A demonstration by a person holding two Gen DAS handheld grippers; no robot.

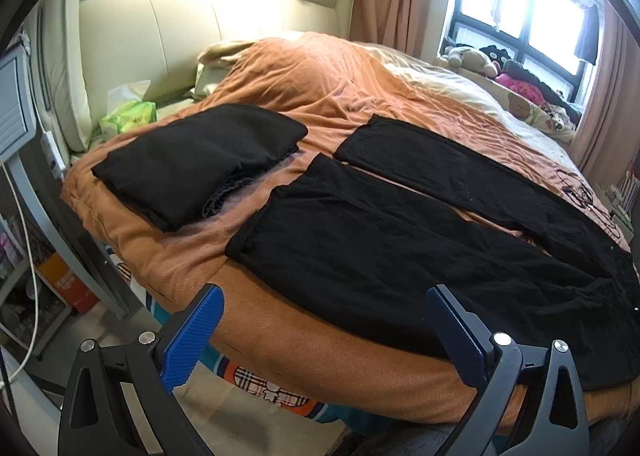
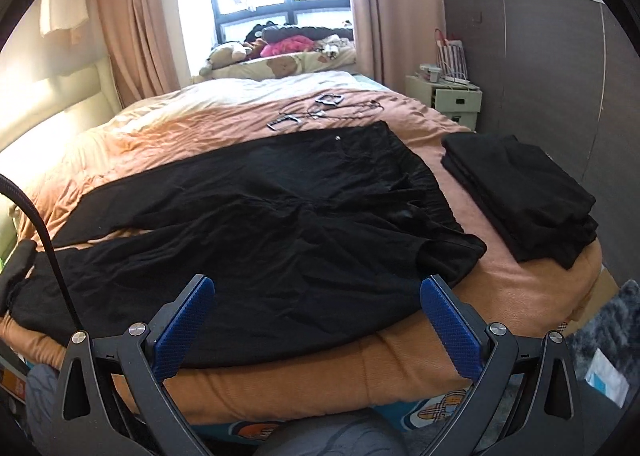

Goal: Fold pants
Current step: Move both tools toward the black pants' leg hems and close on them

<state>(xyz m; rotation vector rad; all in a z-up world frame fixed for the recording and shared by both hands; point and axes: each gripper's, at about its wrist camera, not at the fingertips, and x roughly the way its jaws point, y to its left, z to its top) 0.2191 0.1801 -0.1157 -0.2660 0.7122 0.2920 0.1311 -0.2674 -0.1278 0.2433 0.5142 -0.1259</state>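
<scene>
Black pants (image 1: 420, 248) lie spread flat on the orange blanket (image 1: 340, 96), legs apart and pointing toward the headboard. In the right wrist view the pants (image 2: 280, 224) show their waistband toward the right. My left gripper (image 1: 324, 308) is open and empty, just off the bed's near edge by the near leg. My right gripper (image 2: 318, 304) is open and empty, over the near edge of the pants by the waist end.
A folded black garment pile (image 1: 200, 160) lies left of the pant legs. Another folded black pile (image 2: 520, 192) sits right of the waistband. Clothes hangers (image 2: 308, 112) lie beyond the pants. A green tissue pack (image 1: 128, 116) rests by the headboard. A nightstand (image 2: 444, 96) stands at the far right.
</scene>
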